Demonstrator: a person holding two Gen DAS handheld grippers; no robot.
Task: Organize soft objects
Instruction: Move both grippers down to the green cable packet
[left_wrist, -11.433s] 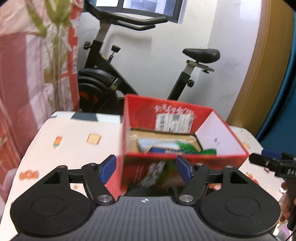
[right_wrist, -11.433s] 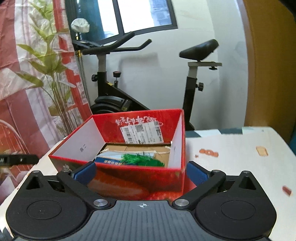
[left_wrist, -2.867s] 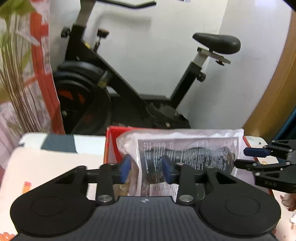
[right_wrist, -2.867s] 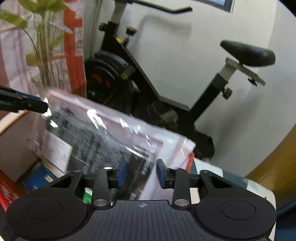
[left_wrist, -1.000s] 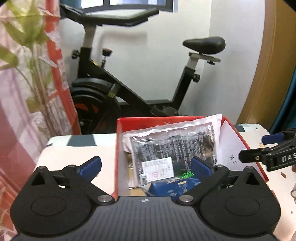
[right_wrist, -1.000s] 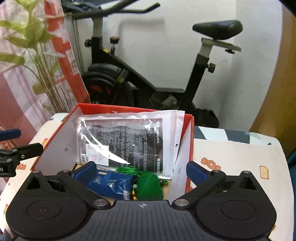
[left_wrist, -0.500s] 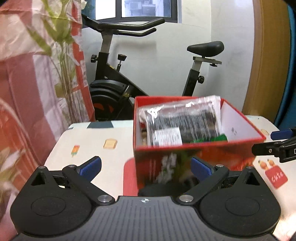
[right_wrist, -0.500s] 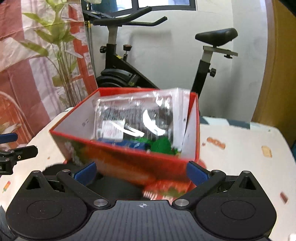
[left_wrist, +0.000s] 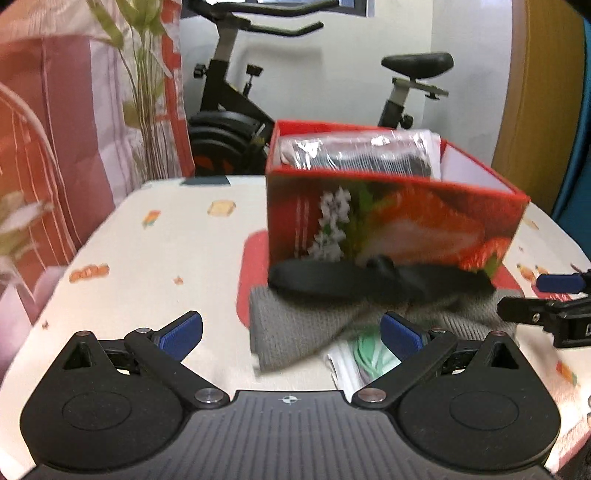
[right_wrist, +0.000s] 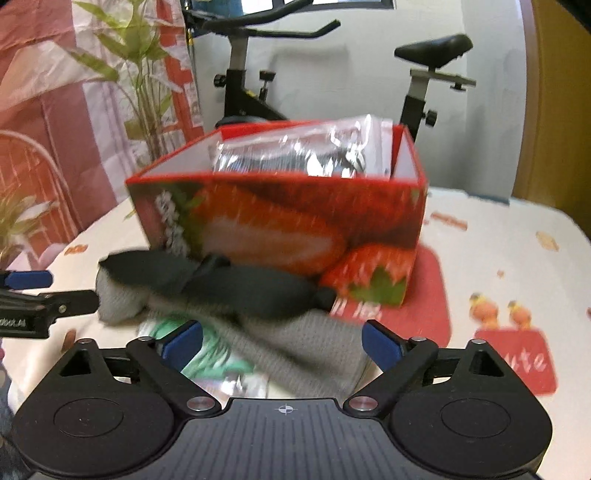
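A red strawberry-print box stands on the table and holds a clear plastic packet with dark fabric. In front of it lie a black soft item on a grey knitted cloth, and a packet with green inside. My left gripper is open and empty above the cloth. My right gripper is open and empty over the same pile. Each gripper shows at the edge of the other's view.
The table has a cream cloth with small printed pictures. An exercise bike and a plant stand behind it. A pink-red curtain hangs at the left.
Both grippers have drawn back and dropped lower. The soft pile in front of the box has come into view. Both stay open.
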